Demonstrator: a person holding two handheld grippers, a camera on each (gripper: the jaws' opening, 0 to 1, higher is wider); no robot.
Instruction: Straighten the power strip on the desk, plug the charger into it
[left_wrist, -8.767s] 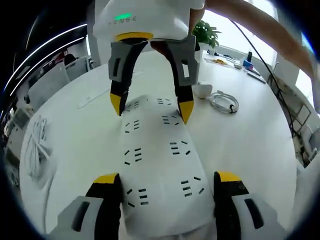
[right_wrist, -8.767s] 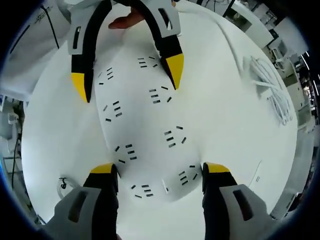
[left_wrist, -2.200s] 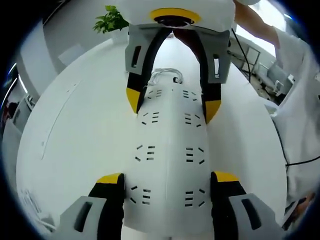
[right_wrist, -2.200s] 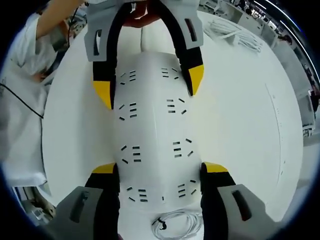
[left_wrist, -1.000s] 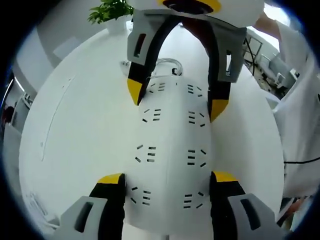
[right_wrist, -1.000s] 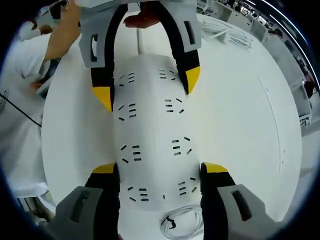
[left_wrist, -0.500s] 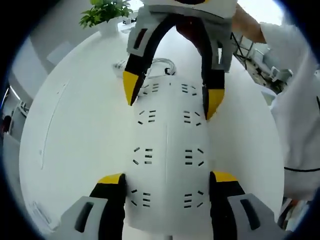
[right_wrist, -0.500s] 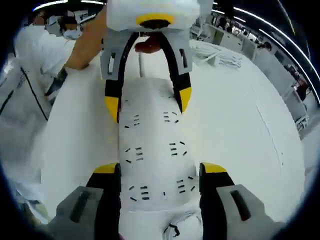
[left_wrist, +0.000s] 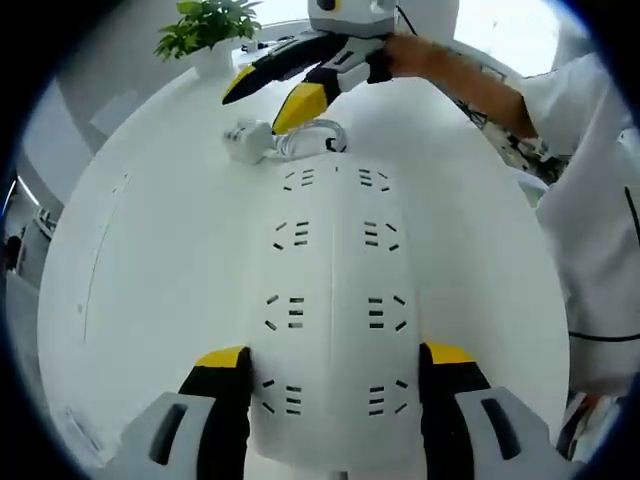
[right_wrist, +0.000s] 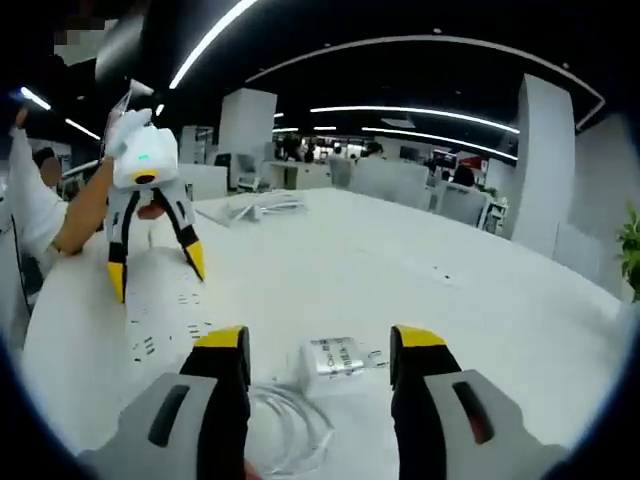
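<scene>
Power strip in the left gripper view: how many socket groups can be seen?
8 on the power strip, in two columns of four, from near the charger to the left tongs; more may be hidden.

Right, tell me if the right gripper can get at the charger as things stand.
Probably yes: the right gripper is open with the charger lying between its jaws on the desk, nothing in between.

No text, brand or number could be read. The charger (right_wrist: 338, 357) carried a small printed label on its face, but the print was too small and blurred to read.
</scene>
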